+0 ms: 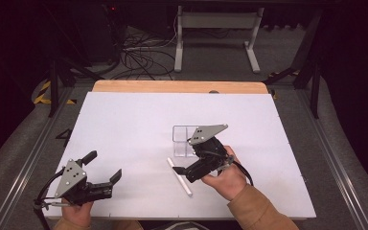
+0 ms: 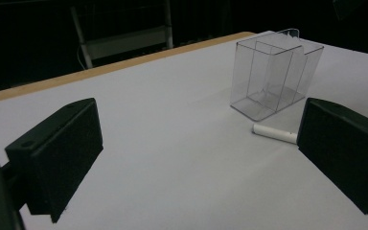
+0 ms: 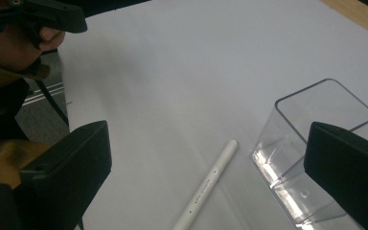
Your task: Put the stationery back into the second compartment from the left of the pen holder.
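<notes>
- A slim, smooth white pen [image 1: 179,176] lies flat on the matte white table [image 1: 124,124], at the 7 o'clock corner of a clear, hard plastic box [image 1: 183,140] with a divider.
- The right gripper [image 1: 184,173] hovers over the pen, tilted toward 8 o'clock, jaws spread wide and empty.
- The left gripper [image 1: 104,167] at 8 o'clock is level, jaws wide apart and empty.

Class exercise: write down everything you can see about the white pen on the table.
The white pen is a slim, straight, smooth cylinder, plastic by its look, with small dark print along its barrel. It lies flat on the white table, at a slant, just in front of the clear box, close to it but apart. Nothing grips it: the right gripper hovers open over it, jaws set wide either side.
</notes>
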A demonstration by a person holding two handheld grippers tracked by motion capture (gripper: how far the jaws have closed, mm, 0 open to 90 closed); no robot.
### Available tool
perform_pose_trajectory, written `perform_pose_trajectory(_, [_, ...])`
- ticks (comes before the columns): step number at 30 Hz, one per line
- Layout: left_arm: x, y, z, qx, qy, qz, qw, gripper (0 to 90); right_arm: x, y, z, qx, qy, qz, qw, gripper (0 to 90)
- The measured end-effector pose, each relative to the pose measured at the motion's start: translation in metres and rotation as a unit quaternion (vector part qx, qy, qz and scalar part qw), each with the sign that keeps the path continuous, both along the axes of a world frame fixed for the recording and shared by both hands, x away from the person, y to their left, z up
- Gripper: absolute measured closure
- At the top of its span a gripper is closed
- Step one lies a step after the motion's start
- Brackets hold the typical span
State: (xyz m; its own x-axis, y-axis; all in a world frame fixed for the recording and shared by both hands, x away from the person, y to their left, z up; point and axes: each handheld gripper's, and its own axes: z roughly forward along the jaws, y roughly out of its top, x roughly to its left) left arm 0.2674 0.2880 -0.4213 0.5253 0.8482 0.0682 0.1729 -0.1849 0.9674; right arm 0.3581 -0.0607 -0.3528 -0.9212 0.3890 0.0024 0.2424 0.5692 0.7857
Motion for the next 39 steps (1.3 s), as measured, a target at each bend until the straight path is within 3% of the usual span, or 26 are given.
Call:
perform_pose_trajectory(5, [0.000,0.000,0.000,-0.002,-0.001,0.002,1.0000,2.7,-0.005,0.004,-0.008,-0.006,0.008,-0.024,0.9997,10.6])
perform_pose_trajectory(13, [-0.001,0.000,0.000,-0.003,-0.001,0.002,1.0000,2.7,-0.010,0.014,-0.020,-0.045,0.009,-0.060,0.9971,27.0])
perform_pose_trajectory(17, [-0.001,0.000,0.000,-0.003,-0.001,0.002,1.0000,2.7,-0.011,0.021,-0.027,-0.070,0.007,-0.068,0.9952,32.6])
perform_pose_trajectory(23, [-0.001,0.000,0.000,-0.003,-0.001,0.001,1.0000,2.7,-0.008,0.029,-0.039,-0.096,0.024,-0.068,0.9927,37.0])
perform_pose_trajectory(34, [-0.001,0.000,0.000,-0.001,-0.001,0.000,1.0000,2.7,0.000,0.043,-0.058,-0.153,0.053,-0.094,0.9823,42.9])
perform_pose_trajectory(39, [-0.001,0.000,0.000,-0.002,0.000,0.000,1.0000,2.7,0.001,0.048,-0.065,-0.165,0.057,-0.094,0.9801,45.8])
